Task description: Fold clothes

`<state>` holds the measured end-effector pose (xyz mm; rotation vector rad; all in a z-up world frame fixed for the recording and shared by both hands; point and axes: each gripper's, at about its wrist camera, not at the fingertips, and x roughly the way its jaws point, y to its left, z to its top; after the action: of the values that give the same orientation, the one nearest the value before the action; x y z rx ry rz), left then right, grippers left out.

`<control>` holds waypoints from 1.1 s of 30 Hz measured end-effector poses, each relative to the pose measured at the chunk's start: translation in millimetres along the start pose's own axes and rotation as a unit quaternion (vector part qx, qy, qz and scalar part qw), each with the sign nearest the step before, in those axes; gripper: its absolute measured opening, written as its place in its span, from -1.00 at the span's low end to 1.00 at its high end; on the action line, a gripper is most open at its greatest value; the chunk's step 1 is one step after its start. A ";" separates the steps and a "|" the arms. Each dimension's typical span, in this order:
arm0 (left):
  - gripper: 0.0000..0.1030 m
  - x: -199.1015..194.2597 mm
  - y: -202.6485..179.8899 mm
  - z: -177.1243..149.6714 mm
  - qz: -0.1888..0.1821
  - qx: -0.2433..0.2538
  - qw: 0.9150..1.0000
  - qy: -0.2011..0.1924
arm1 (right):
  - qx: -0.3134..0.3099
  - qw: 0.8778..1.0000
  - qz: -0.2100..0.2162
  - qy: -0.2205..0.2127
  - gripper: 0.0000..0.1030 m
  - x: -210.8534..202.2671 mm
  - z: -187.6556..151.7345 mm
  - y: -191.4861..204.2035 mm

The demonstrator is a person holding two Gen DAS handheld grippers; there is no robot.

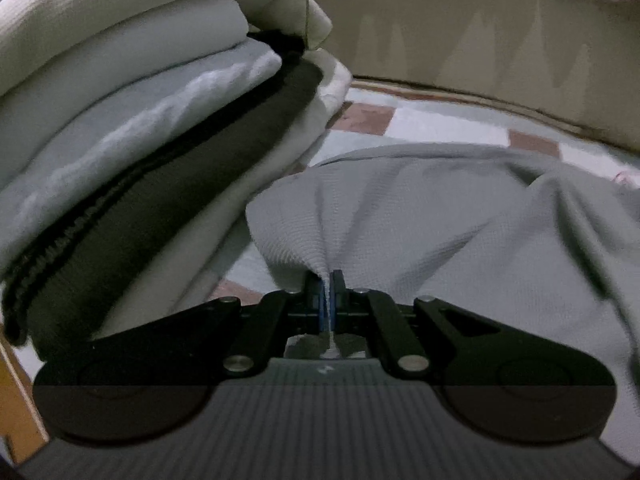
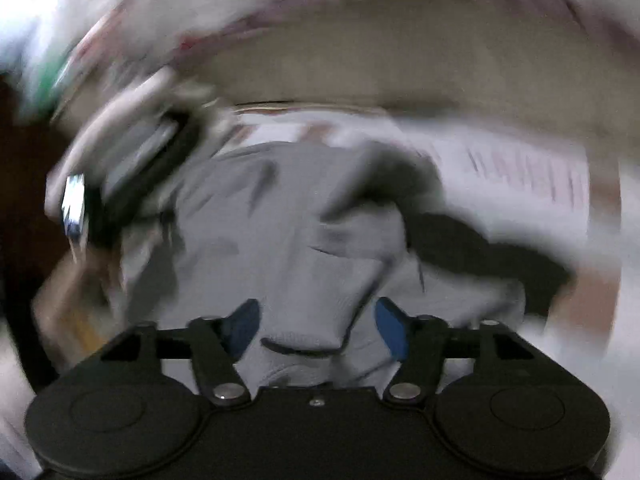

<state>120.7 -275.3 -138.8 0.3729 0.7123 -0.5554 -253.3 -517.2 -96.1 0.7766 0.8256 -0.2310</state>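
1. Grey ribbed cloth (image 1: 420,216) is bunching into a pleat where the left gripper (image 1: 328,300) is pinching its edge.
2. It is spreading forward and right over a checked sheet (image 1: 432,124), beside a folded stack (image 1: 140,120).
3. The right gripper (image 2: 316,328), blurred, is gaping wide over the same cloth (image 2: 280,232).

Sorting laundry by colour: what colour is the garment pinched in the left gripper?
Light grey garment, finely ribbed knit; clearest in the left wrist view, pinched in the left gripper.

Folded stack (image 1: 132,128) left of loose garment (image 1: 440,216), both on bedsheet (image 1: 420,120)
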 end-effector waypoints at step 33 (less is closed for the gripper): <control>0.28 -78.4 -223.8 22.6 -0.157 0.025 0.986 0.047 | 0.187 0.978 -0.022 -0.093 -0.87 -8.2 6.1 -55.3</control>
<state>-49.6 -436.8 -98.0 0.3370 0.8560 -0.8590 -281.3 -561.5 -116.8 1.0727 0.6290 -0.5012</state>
